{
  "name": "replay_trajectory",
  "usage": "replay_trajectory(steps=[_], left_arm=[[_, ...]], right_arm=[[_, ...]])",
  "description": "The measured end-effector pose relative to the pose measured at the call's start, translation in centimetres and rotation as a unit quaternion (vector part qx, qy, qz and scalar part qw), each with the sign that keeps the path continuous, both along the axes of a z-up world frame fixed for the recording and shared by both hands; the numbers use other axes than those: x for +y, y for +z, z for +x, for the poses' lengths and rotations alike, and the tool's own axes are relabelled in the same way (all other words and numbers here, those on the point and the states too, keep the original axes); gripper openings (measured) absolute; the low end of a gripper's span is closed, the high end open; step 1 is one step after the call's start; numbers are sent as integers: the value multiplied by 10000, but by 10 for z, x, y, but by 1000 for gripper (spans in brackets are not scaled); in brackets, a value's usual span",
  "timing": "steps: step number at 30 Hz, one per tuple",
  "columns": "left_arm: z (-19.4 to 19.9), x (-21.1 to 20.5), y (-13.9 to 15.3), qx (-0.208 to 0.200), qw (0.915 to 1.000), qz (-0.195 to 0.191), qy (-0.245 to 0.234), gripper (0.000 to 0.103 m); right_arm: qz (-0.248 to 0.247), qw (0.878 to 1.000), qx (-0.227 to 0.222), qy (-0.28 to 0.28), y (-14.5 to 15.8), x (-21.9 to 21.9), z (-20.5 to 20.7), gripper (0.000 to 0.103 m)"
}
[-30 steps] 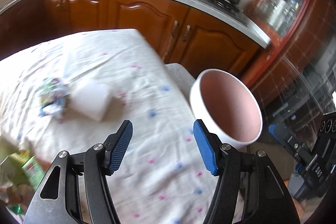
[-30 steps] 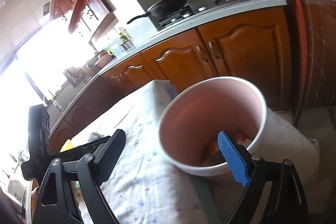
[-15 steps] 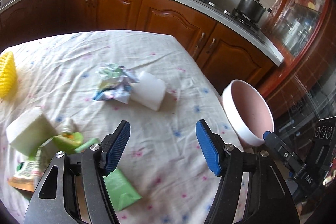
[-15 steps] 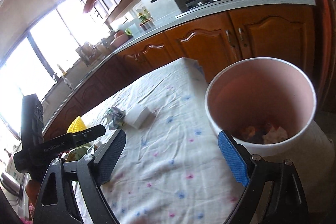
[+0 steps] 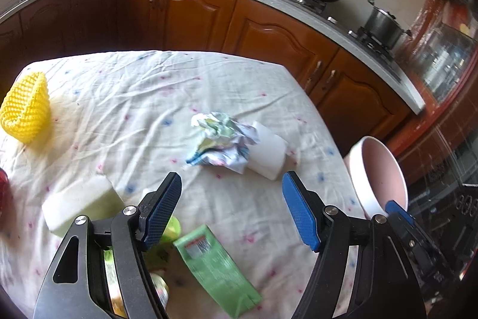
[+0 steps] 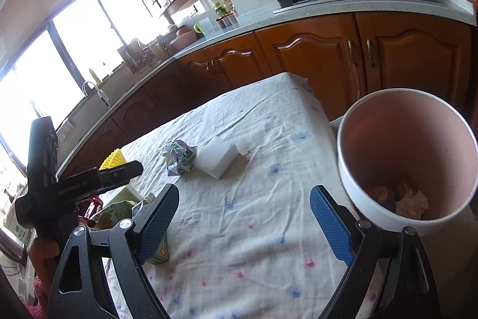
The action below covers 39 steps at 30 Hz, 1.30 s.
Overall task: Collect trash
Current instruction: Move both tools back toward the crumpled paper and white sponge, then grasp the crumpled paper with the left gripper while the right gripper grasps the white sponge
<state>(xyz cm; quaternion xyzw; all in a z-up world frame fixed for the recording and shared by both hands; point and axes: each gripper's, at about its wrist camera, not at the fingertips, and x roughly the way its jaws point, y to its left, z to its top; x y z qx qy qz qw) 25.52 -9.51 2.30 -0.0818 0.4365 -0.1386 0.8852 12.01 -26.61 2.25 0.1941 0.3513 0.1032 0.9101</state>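
A crumpled wrapper (image 5: pixel 221 139) lies on the table against a white block (image 5: pixel 269 154); both also show in the right wrist view, wrapper (image 6: pixel 179 156) and block (image 6: pixel 219 156). A green carton (image 5: pixel 218 265) and a pale green-white block (image 5: pixel 80 202) lie near my left gripper (image 5: pixel 231 208), which is open and empty above them. A white bin with a pink inside (image 6: pixel 406 157) stands off the table's right edge with trash in it; it also shows in the left wrist view (image 5: pixel 376 175). My right gripper (image 6: pixel 243 221) is open and empty beside it.
A yellow foam net (image 5: pixel 25 109) sits at the table's far left. The table wears a white cloth with small dots (image 6: pixel 254 229). Wooden cabinets (image 5: pixel 269 35) with a wok and a pot on the stove run behind the table.
Both grippers have pulled back and swung left from the bin toward the table. The bin has shifted right in both views and more trash on the table has come into view.
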Motion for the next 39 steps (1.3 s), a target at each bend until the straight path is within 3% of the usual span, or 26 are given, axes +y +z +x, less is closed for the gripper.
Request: replay_trajectory(steps=[6,16,18,19,22,25,26,27,28,34,37,39], left_arm=[[25,-5,-3,105,9998,162,-6,71],[69,-19,-30,711,9964,458,40,71],[72,-22,-38,791,9957,482,-13,58],[73,-22,-41,840,9954,459,-53,45],[70,-16,-39,703,9971,292,-33,41],[61,0,-26,528,9984,-195,27,38],[57,6,-19,433,9986,-307,78,30],[53,12,-11,343,9985,-419,97,11],[50,17,-5,309,9982,-505,99,2],[40,38,17,-10,9980,-601,188,2],[44,43,17,58,9985,-524,152,2],[49,45,15,134,9986,-495,161,9]], right_arm=[[-65,9999,8,100,0,13,14,91],[-170,9993,144,315,-10,32,53,89],[-198,9989,221,355,-14,39,62,86],[-210,9987,253,394,-16,41,66,83],[-294,9976,321,543,-20,51,74,81],[-435,9958,375,715,-24,62,82,81],[-449,9954,394,752,-25,64,84,81],[-464,9950,415,784,-27,67,87,81],[-491,9945,443,817,-28,71,90,81],[-684,9912,599,965,-37,99,114,82],[-777,9892,701,1022,-44,109,126,82],[-900,9876,803,1006,-48,114,132,82]])
